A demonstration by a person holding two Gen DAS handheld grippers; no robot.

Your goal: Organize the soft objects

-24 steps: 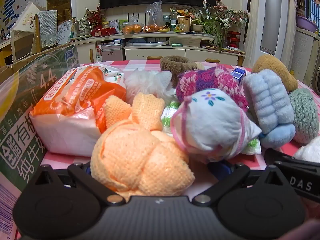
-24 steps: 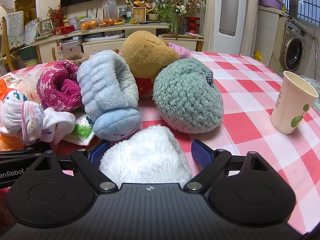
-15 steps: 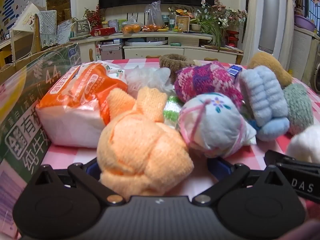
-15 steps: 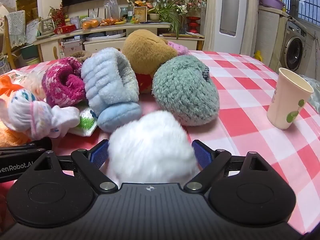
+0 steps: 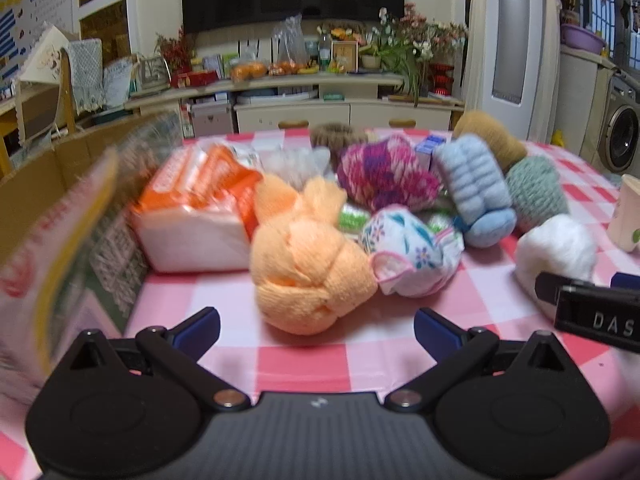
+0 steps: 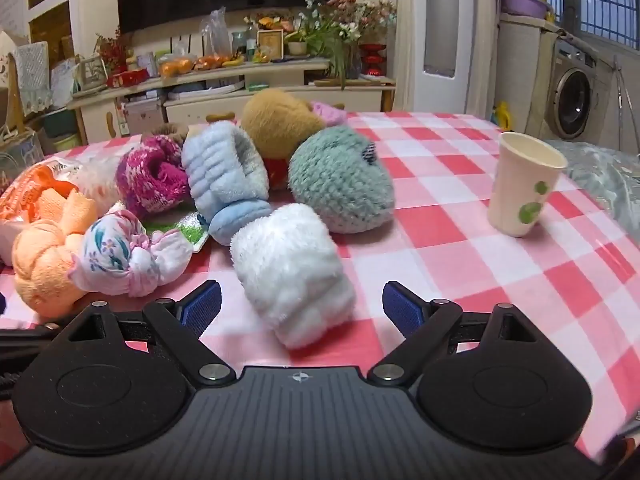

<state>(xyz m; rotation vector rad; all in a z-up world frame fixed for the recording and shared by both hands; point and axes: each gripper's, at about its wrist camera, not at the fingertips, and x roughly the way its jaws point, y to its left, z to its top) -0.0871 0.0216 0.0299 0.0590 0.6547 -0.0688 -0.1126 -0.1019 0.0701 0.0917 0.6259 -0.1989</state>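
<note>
Left gripper (image 5: pixel 316 328): jaws wide apart, nothing held; orange knotted bundle (image 5: pixel 310 264) sits on the cloth just ahead of the fingertips, not between them.
Right gripper (image 6: pixel 302 306): jaws wide apart, nothing held; white fluffy roll (image 6: pixel 294 270) lies between and just ahead of the blue pads (image 6: pixel 402 312), touching neither as far as I can tell.
Pile: floral cloth bundle (image 6: pixel 120 254) touching the orange one; blue ribbed plush (image 6: pixel 226 178), magenta knit (image 6: pixel 154 178), green crochet piece (image 6: pixel 340 180), tan plush (image 6: pixel 280 122) packed close behind.
Left side: tissue pack (image 5: pixel 196 216), then cardboard box (image 5: pixel 48 208) at the table edge, likely the drop spot; blurred.
Right side: paper cup (image 6: pixel 522 186), upright, well apart from the pile.
Table: pink checked tablecloth (image 6: pixel 460 248).
Risk: soft roll may squash and slip from a shallow pinch; orange knot could drag the floral bundle along; a wide right sweep could tip the cup.
</note>
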